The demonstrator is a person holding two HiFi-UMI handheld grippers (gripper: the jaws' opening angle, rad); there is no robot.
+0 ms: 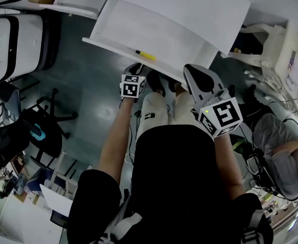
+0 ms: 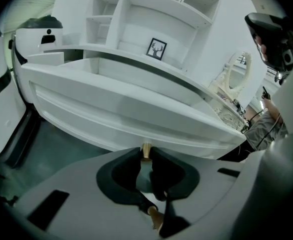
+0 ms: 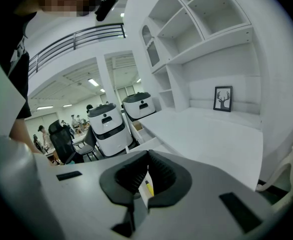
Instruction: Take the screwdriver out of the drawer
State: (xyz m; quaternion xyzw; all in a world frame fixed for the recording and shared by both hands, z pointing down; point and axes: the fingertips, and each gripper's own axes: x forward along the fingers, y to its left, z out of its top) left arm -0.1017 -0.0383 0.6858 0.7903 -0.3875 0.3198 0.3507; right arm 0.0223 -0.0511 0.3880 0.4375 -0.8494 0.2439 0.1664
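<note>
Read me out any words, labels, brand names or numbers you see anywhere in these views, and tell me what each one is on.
No text can be read in any view.
Marker cubes: black-and-white square patterns only, no letters.
Framed picture on the shelf: an antlered deer head, no lettering.
Dark mark on the person's trouser leg: too small to read.

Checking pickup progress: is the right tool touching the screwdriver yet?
Apart. Head view: the screwdriver lies in the drawer, clear of the shut right tool.
</note>
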